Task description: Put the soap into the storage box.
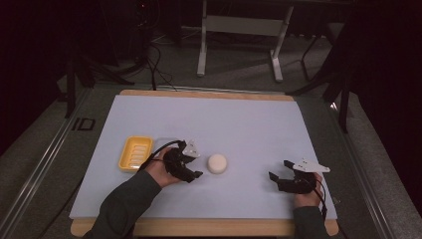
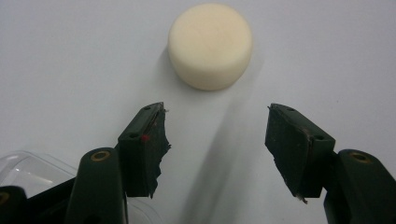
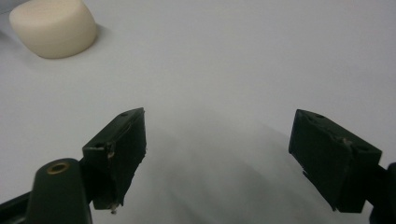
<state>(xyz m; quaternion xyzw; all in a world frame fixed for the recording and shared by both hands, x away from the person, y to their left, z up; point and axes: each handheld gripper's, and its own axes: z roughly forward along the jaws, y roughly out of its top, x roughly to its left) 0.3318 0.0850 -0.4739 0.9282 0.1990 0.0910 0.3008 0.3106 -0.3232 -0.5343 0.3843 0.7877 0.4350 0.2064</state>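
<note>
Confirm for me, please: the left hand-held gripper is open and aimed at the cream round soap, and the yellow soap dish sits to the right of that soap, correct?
Not quite. The left hand-held gripper is open and aimed at the cream round soap, but the yellow soap dish sits to the left of that soap, beyond the left hand, not to its right. The high view shows this.

I'm working in a dim lab or test room: grey carpet floor [image 1: 239, 59], loose cables [image 1: 154, 64], a metal-legged bench frame [image 1: 239, 25] behind my white-topped desk [image 1: 209, 119].
</note>
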